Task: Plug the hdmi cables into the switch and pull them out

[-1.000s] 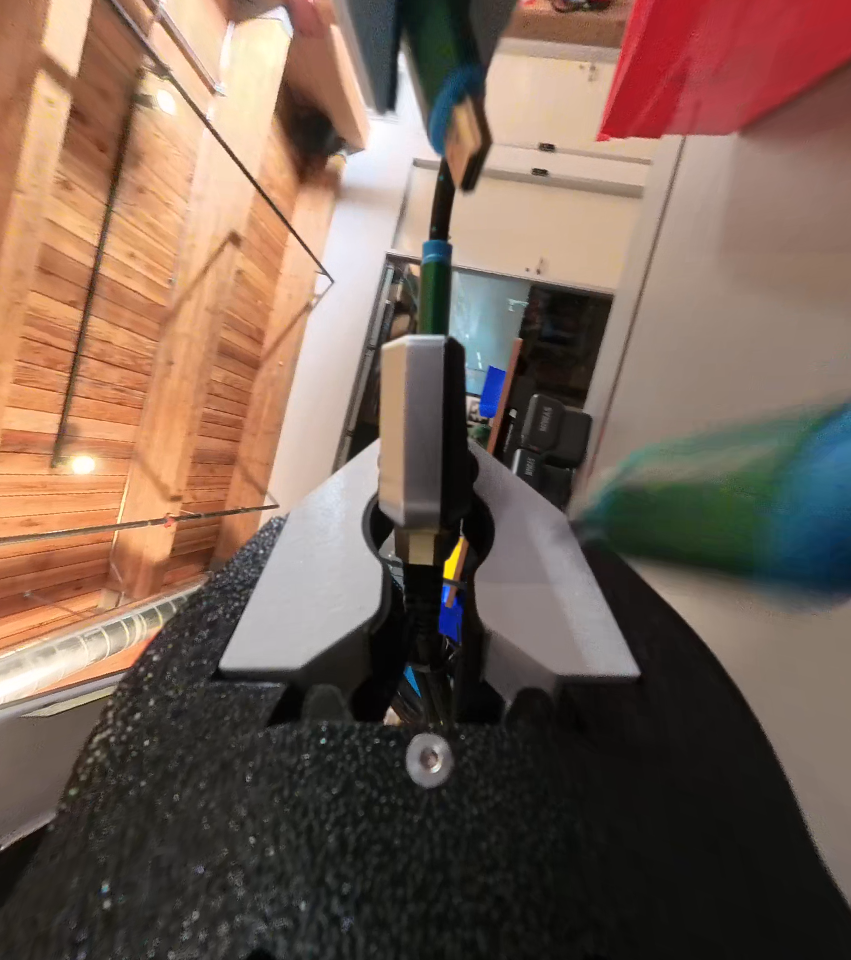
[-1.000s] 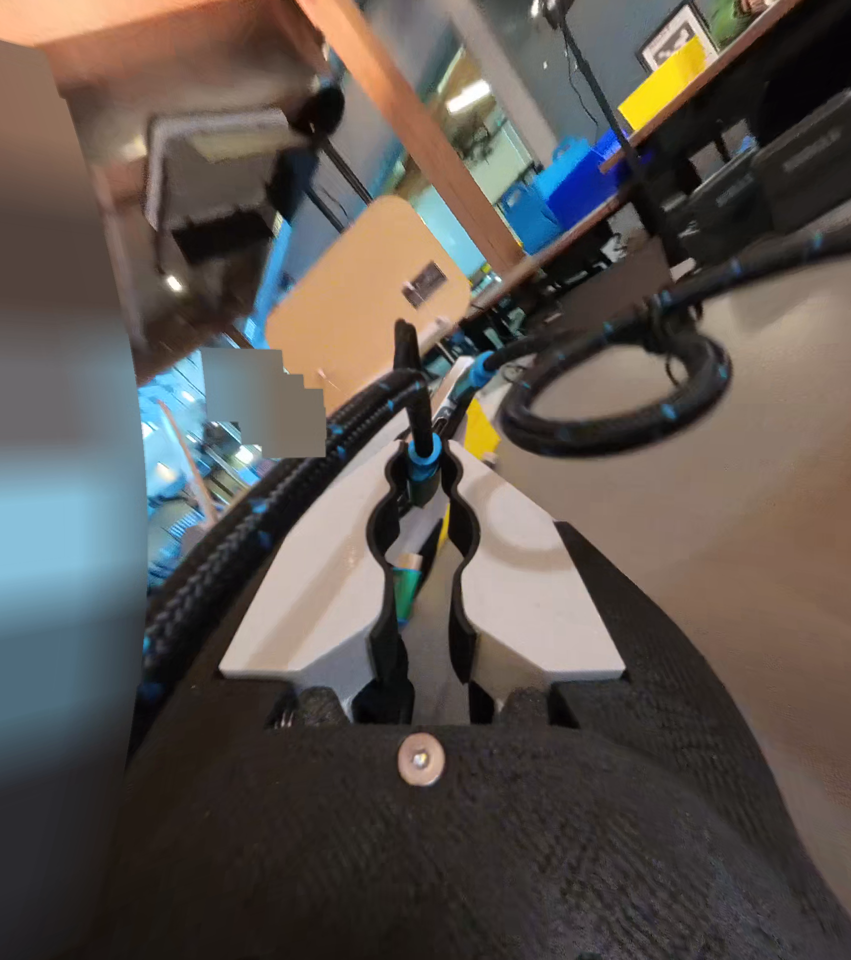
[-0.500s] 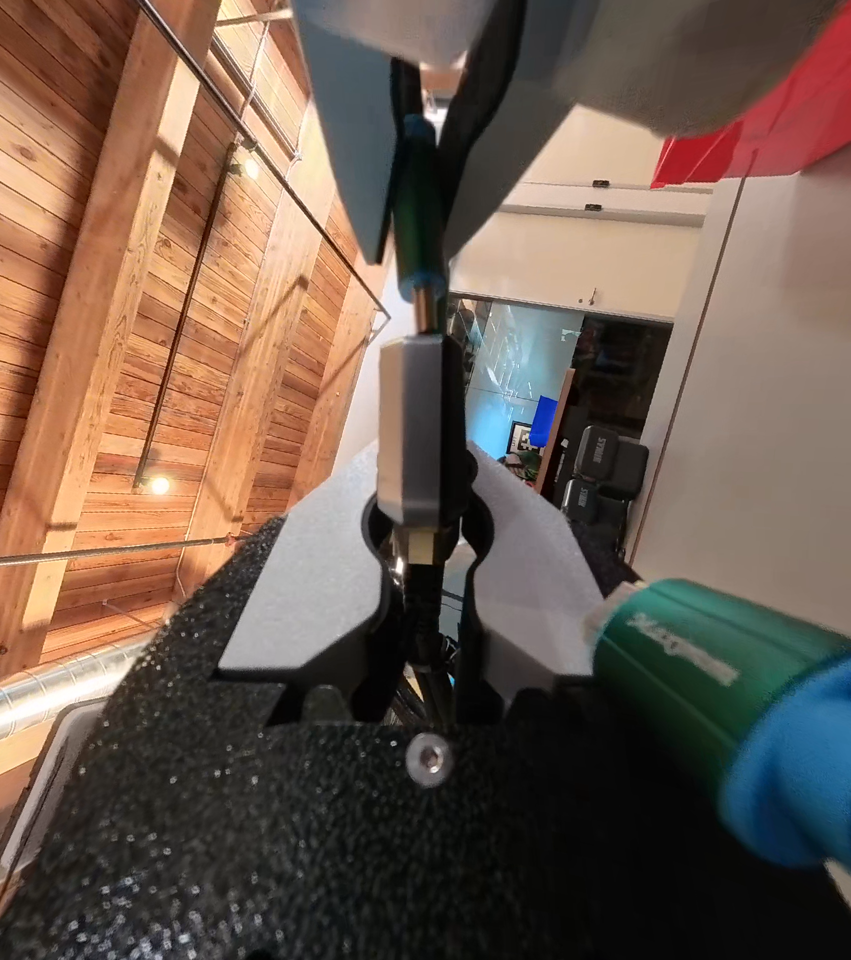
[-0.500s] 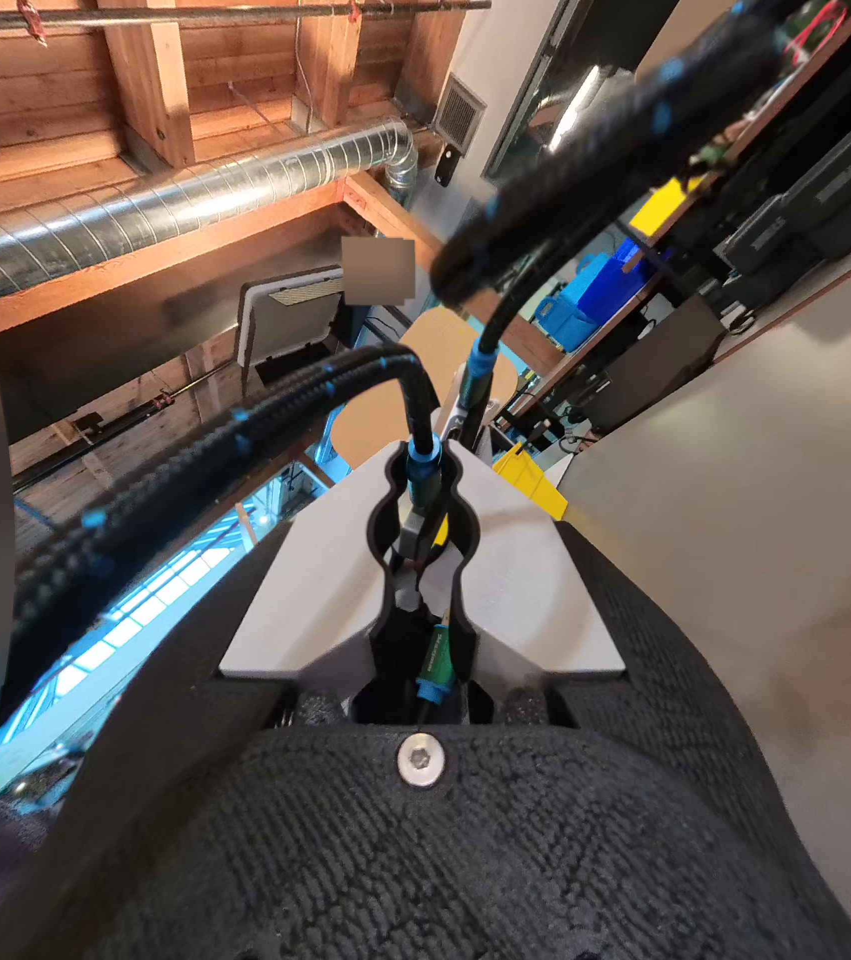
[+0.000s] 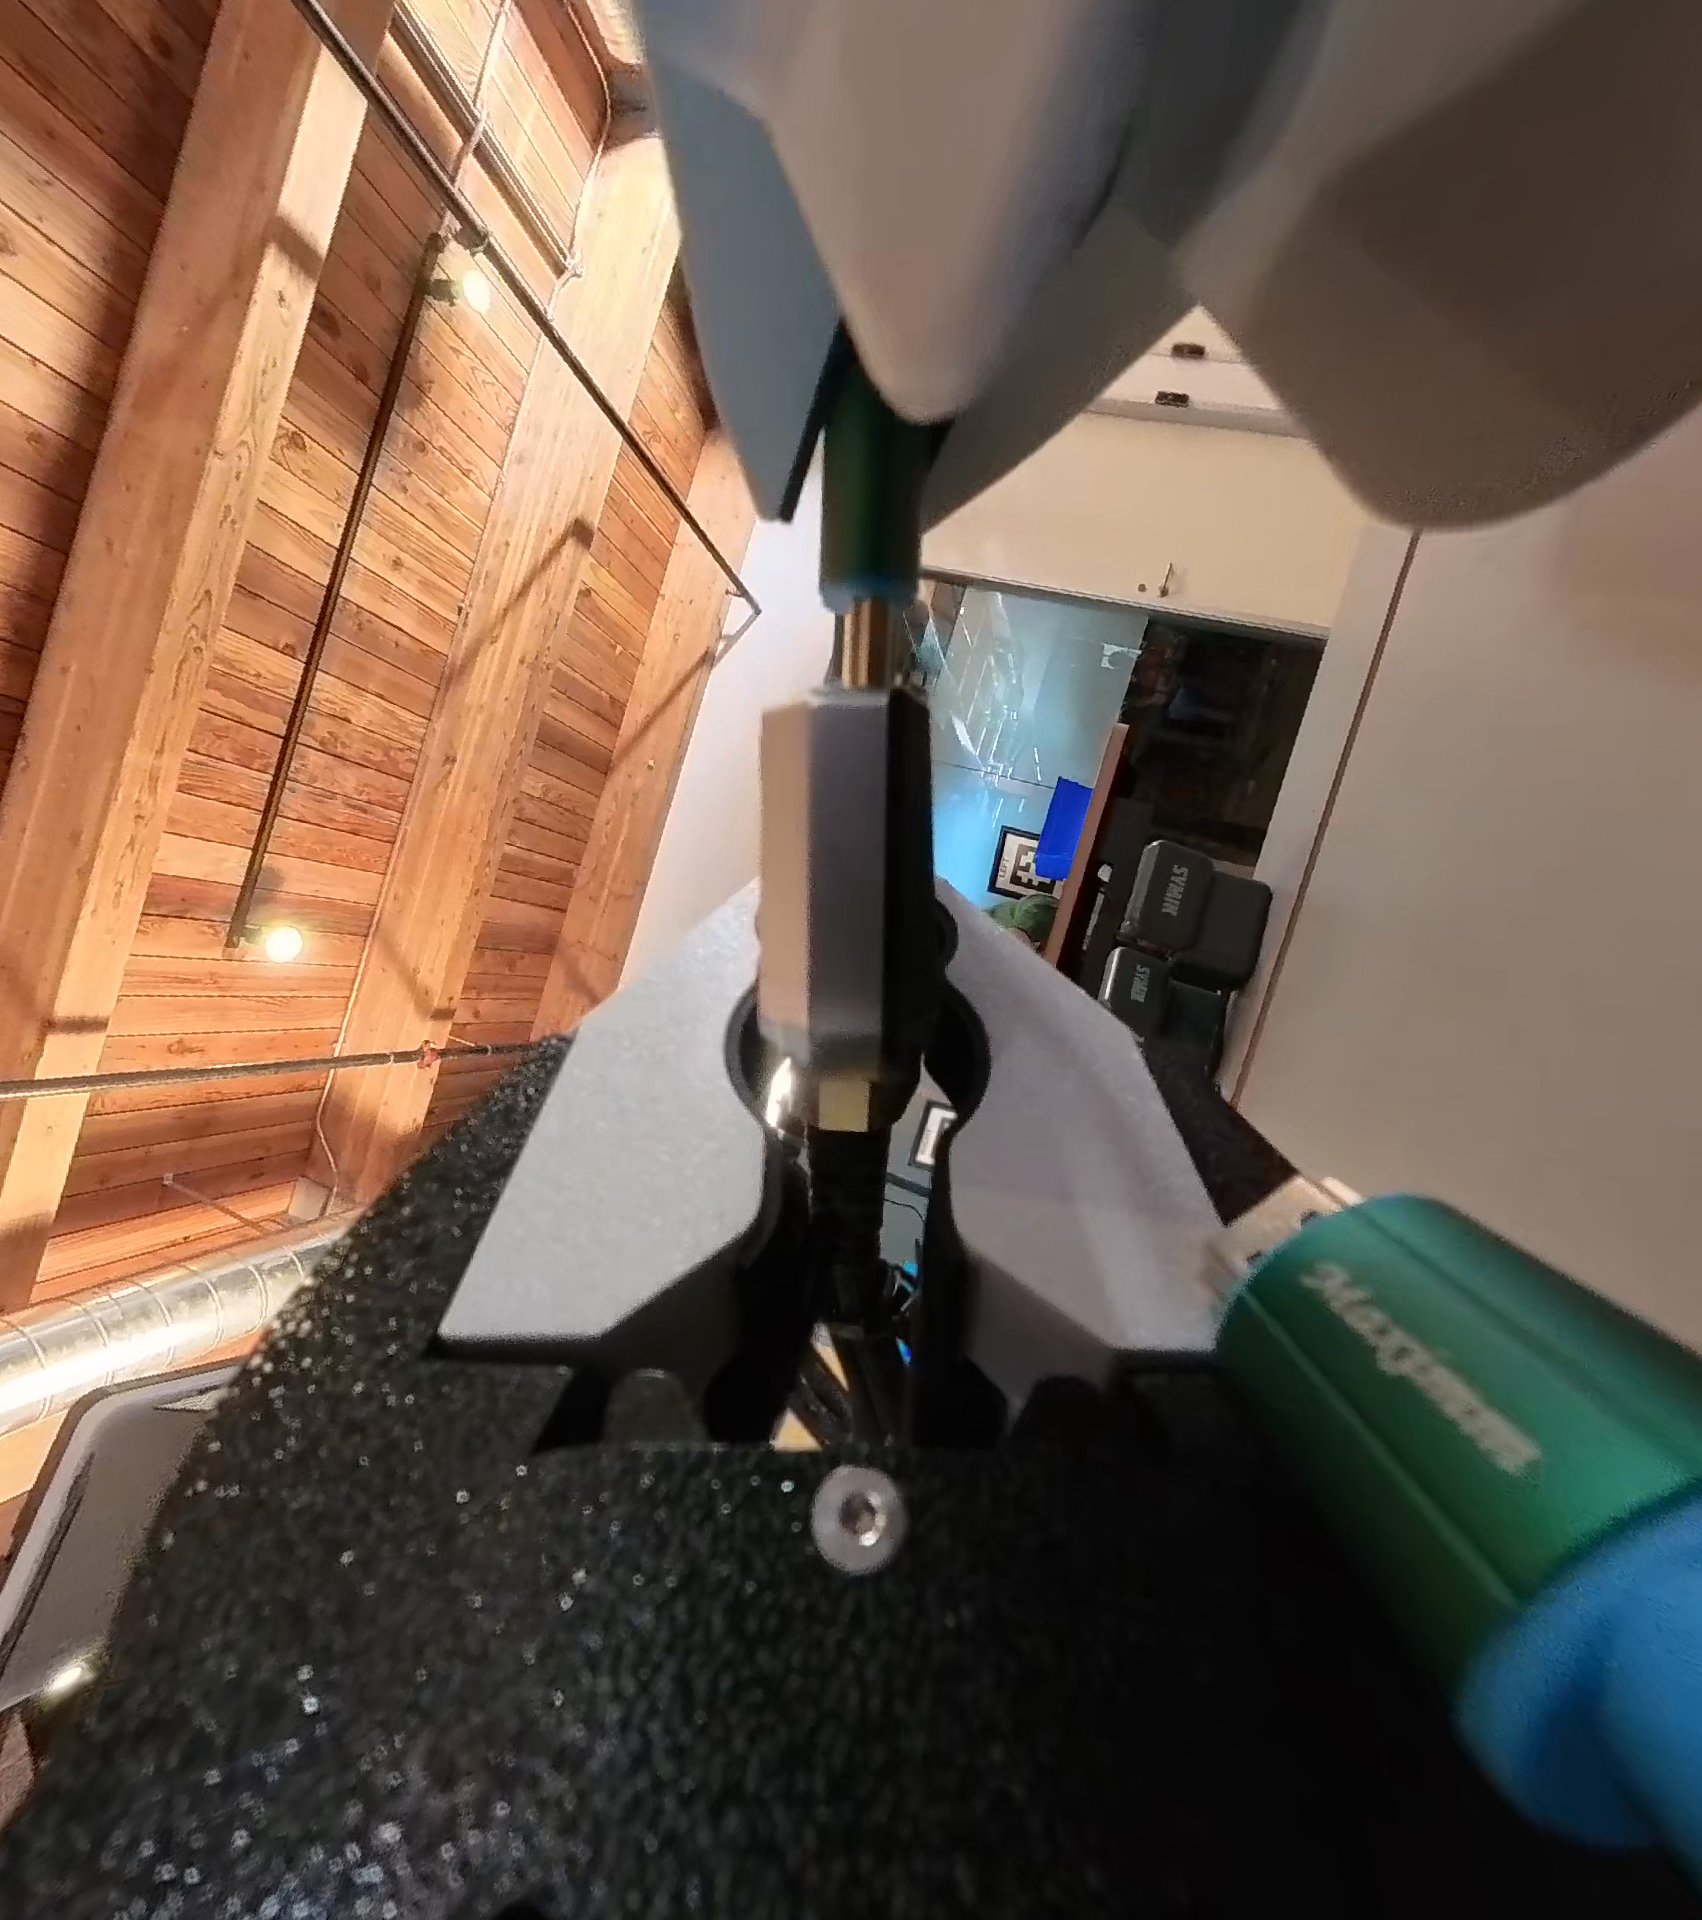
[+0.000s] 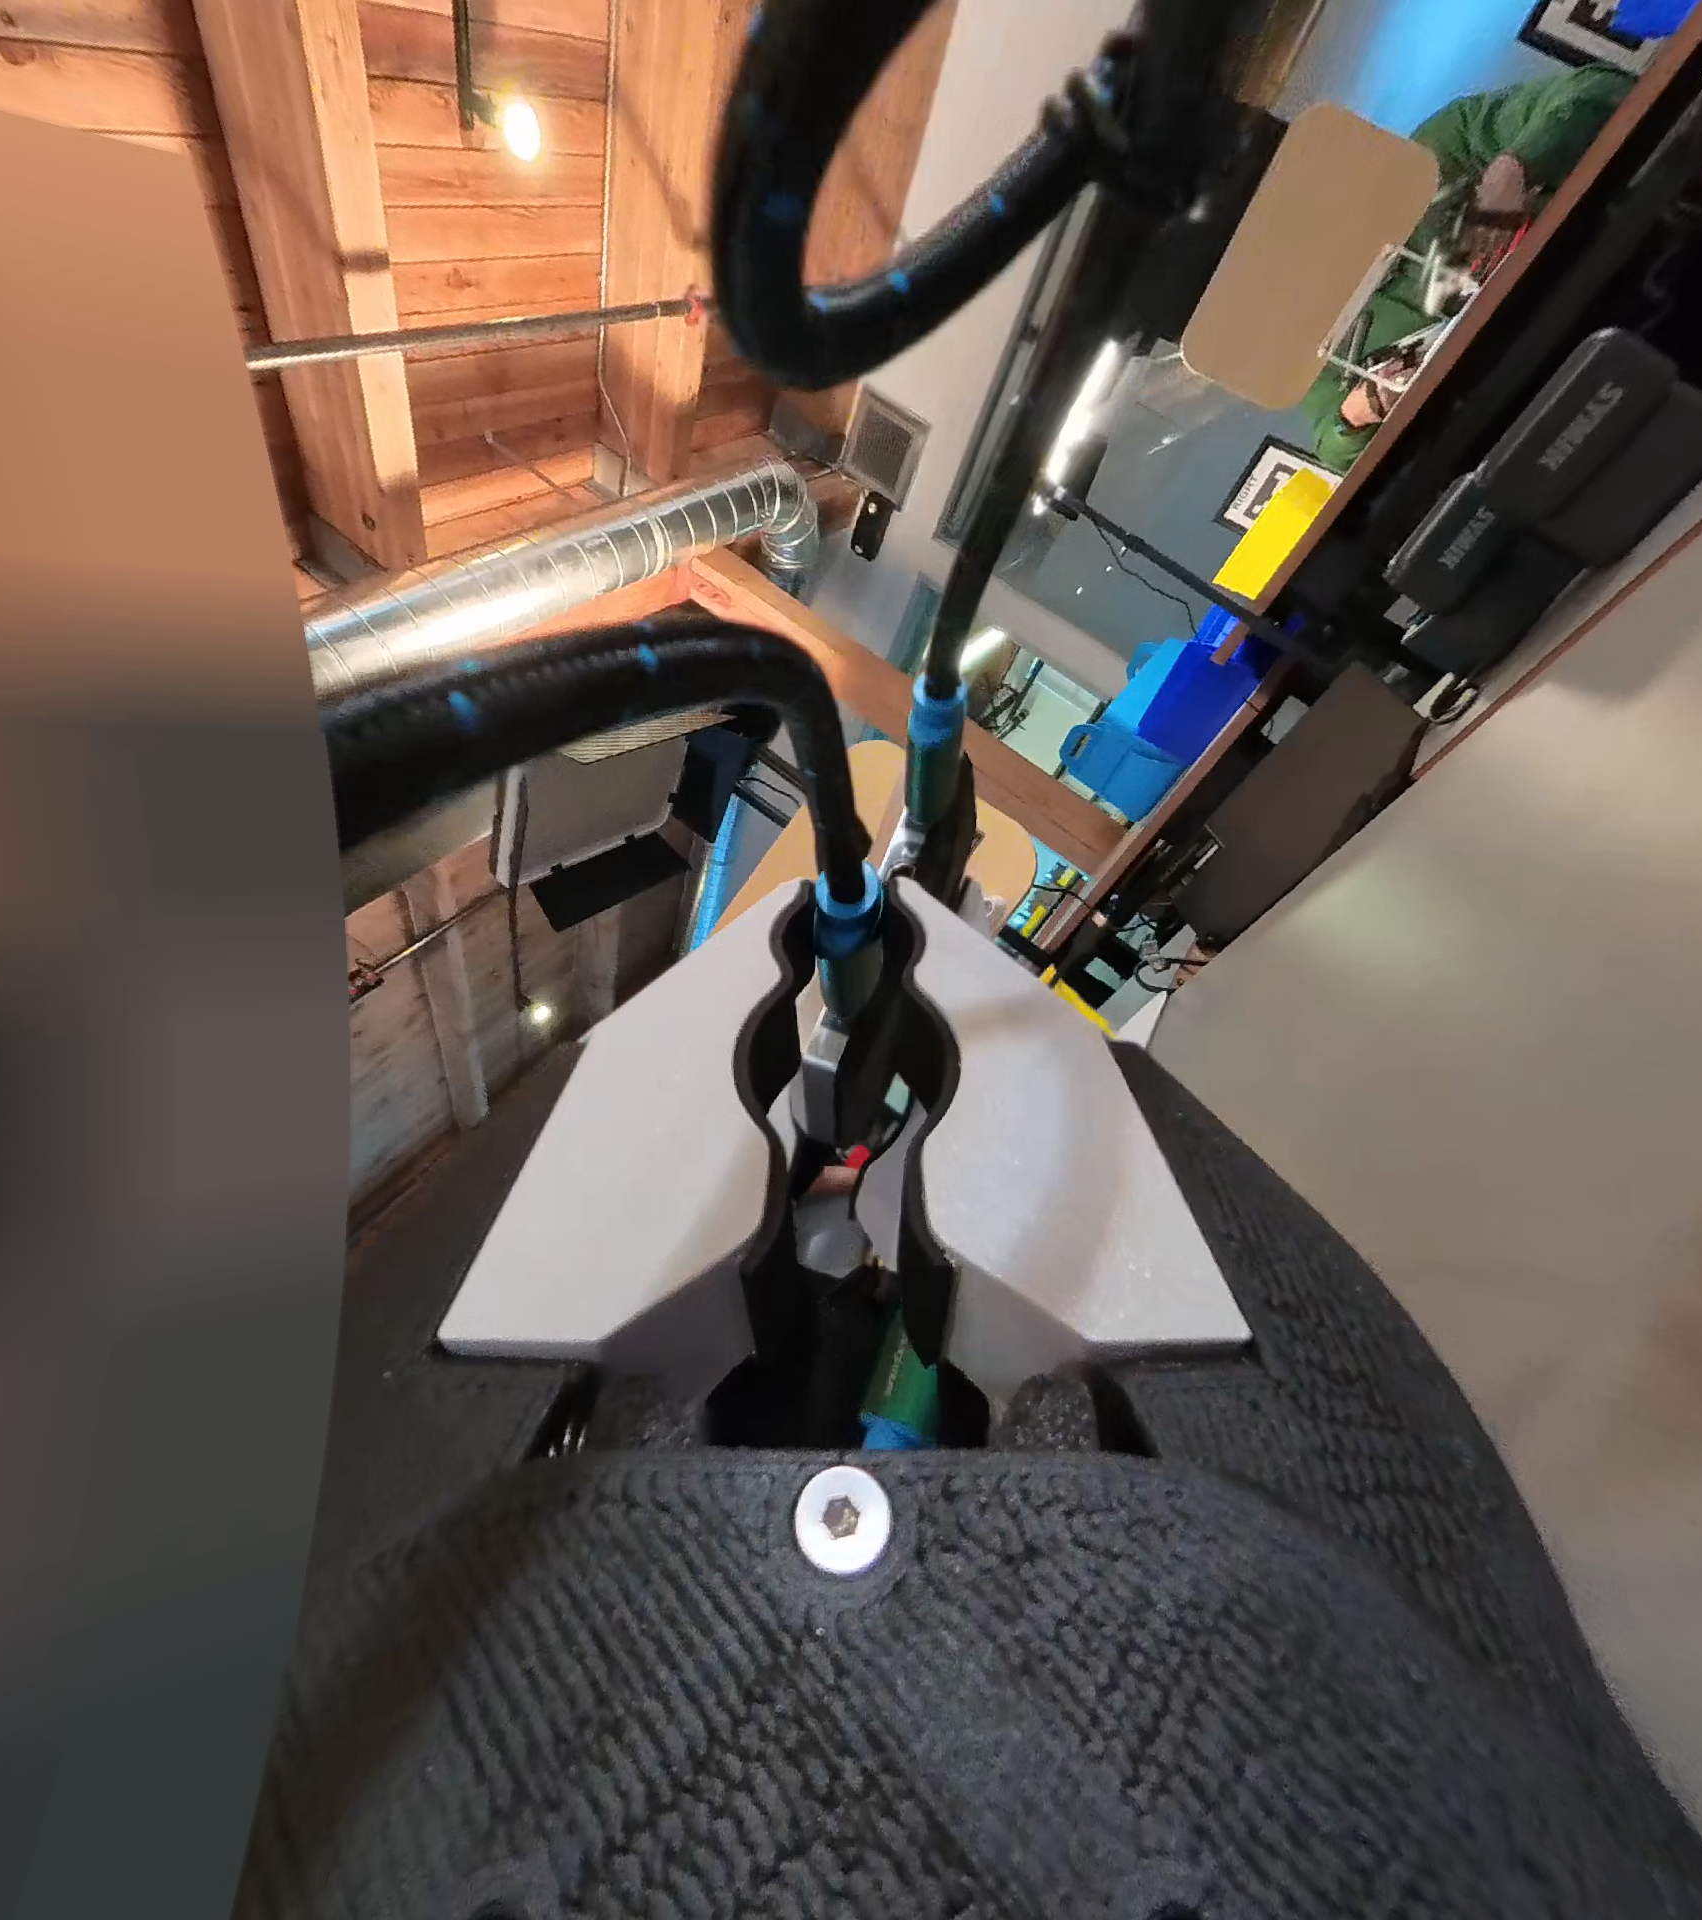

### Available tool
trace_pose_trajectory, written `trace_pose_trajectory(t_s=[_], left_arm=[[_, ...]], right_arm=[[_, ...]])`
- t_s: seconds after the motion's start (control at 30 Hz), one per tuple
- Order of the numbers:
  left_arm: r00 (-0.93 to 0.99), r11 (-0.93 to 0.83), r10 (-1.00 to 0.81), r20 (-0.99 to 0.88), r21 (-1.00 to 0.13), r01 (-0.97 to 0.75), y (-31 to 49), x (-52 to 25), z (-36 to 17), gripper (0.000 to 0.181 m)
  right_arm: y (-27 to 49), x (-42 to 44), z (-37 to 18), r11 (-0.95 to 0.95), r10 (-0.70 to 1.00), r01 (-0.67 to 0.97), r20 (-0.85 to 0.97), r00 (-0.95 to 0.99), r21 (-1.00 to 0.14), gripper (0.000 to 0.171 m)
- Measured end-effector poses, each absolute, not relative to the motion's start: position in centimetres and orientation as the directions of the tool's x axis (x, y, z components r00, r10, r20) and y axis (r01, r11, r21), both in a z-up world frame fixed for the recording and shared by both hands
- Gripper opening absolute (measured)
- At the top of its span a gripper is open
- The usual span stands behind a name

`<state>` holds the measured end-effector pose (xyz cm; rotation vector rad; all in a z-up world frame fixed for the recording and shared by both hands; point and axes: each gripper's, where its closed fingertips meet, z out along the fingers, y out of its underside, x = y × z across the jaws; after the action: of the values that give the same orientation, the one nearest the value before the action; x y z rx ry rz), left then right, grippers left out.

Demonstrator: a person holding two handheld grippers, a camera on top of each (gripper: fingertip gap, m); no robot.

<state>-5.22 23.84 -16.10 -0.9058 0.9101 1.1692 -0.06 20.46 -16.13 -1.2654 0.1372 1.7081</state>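
At the centre of the left wrist view the left gripper [image 5: 852, 1023] is clamped on the silver switch [image 5: 826, 883], a green HDMI plug [image 5: 868, 520] entering its top edge, crowded from the upper frame by the right gripper [image 6: 852, 935], which pinches that plug's blue collar, while another green plug [image 5: 1512, 1434] lies lower right.

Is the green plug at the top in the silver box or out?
In, partly: the green plug's metal tip meets the silver box, some metal still showing.
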Motion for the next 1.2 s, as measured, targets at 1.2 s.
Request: trace_pose_trajectory(t_s=[1.2], left_arm=[[0.301,0.18,0.245,-0.922,-0.261,-0.948,24.4,-5.2,-17.0,0.018]], right_arm=[[20.5,-0.3,-15.6,-0.397,0.633,-0.792,-0.763,0.13,-0.464,0.01]])
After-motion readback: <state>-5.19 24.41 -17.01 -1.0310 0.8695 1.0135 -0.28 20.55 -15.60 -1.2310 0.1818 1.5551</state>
